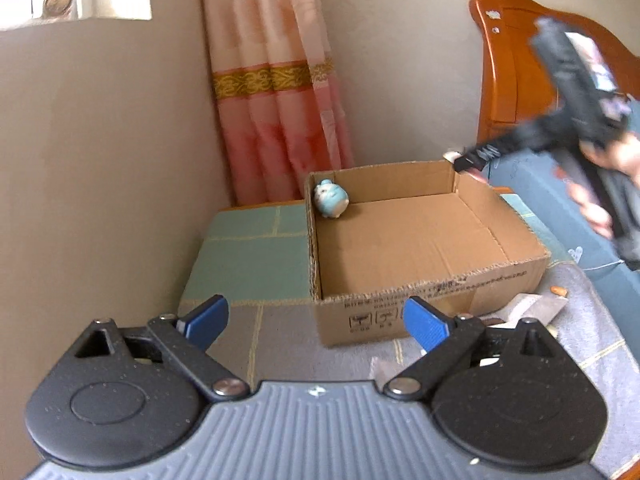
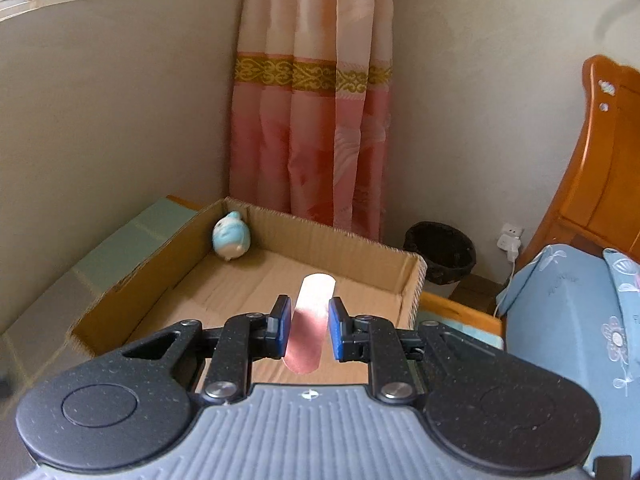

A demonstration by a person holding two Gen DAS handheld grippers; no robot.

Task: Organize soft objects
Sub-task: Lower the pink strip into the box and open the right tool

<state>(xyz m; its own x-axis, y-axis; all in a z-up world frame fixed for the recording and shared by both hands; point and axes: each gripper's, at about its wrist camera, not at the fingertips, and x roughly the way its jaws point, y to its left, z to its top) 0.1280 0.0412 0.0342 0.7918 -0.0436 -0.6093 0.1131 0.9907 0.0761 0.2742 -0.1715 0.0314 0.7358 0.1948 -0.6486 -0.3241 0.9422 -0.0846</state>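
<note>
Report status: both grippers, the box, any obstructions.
Left gripper open, empty. Right gripper shut on pink roll over box. Blue toy in corner. Nothing blocking.

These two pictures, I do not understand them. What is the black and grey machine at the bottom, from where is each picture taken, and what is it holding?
They are hand-held grippers, one in each of a person's hands, each with a camera looking along its two blue-padded fingers. The left camera shows the left gripper open and empty, before a cardboard box on a bed. A blue and white plush toy lies in the box's far corner. The right camera shows the right gripper shut on a pink and white soft cylinder, held over the box.
</note>
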